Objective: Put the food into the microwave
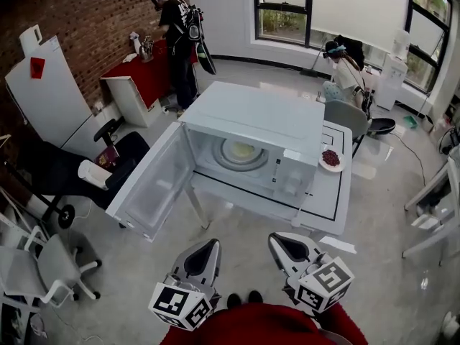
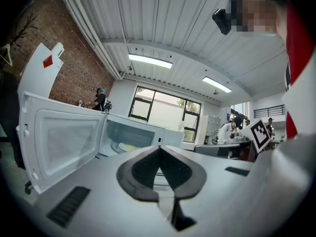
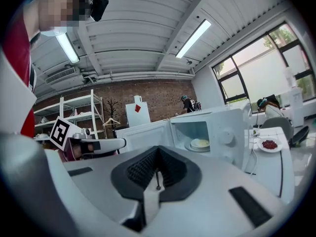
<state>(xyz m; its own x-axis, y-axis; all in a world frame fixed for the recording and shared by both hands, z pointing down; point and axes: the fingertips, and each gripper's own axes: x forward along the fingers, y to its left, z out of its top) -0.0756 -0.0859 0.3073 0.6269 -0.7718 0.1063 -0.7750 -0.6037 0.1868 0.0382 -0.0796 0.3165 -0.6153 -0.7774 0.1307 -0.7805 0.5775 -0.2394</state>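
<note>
left tool (image 1: 204,256) and right tool (image 1: 290,249) hovering closed, empty; microwave (image 1: 253,124) standing open; next, probably: grabbing plate of red food (image 1: 330,158) beside it.

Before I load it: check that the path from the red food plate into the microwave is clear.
The microwave door stands open. A pale round thing already lies on its turntable; nothing else visible blocks the plate.

Glossy white microwave (image 1: 259,117), matt black ribbed right tongs (image 3: 158,152), rough brick wall (image 1: 86,20).
</note>
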